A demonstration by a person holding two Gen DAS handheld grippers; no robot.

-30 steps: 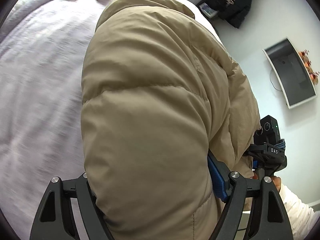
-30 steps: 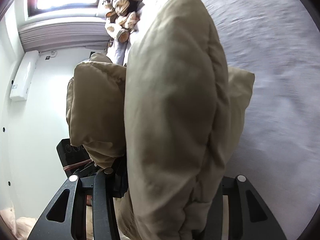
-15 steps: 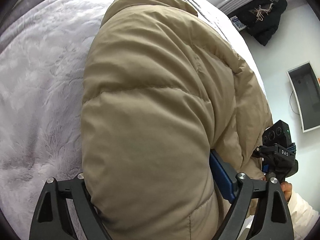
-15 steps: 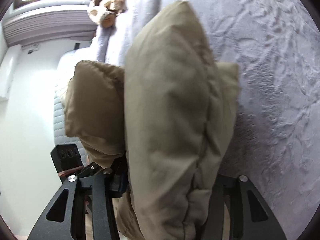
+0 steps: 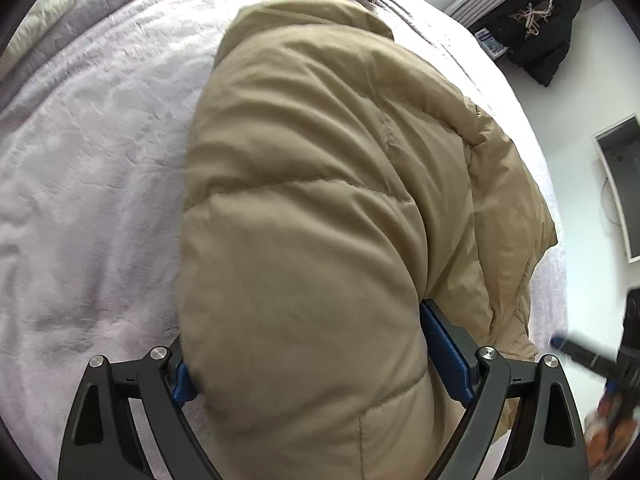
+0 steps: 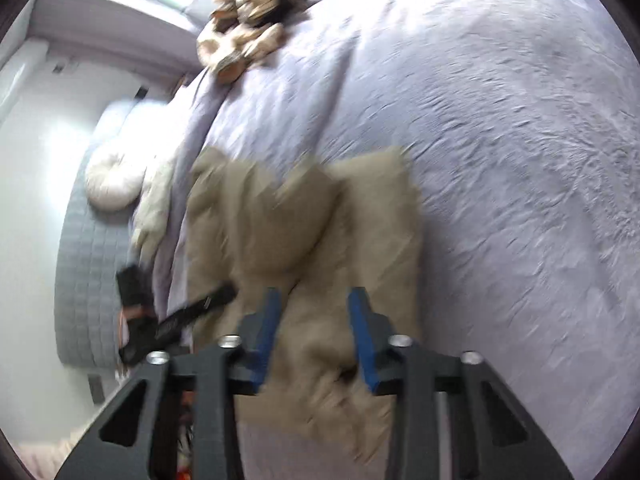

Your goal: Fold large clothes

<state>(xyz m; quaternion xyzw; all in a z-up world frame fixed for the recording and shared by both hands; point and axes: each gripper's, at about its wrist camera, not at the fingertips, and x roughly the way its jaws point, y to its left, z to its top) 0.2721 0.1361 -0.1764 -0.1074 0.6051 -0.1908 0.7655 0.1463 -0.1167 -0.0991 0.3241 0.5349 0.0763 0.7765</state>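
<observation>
A tan puffer jacket (image 5: 320, 200) lies bunched on the lilac bed blanket (image 5: 80, 160). My left gripper (image 5: 308, 340) stands wide open around its near end. The puffy fabric fills the gap and bulges against both blue pads (image 5: 444, 352). In the right wrist view the jacket (image 6: 304, 232) rests in a folded heap near the bed's edge. My right gripper (image 6: 316, 294) hovers above it, blurred, with its jaws closing and nothing between them. It shows as a dark smear (image 5: 580, 356) at the right edge of the left wrist view. One finger of the left gripper (image 6: 208, 300) reaches in beside the jacket.
A pile of patterned clothes (image 6: 248, 40) sits at the far end of the bed. A white pillow (image 6: 112, 184) and a grey quilted panel (image 6: 80, 264) lie past the bed's left edge. A black coat (image 5: 540, 24) hangs on the wall.
The right gripper let go of the jacket and pulled back and up, its jaws narrowing. The jacket came down onto the blanket. The left jaws spread wider, and the left blue pad now shows.
</observation>
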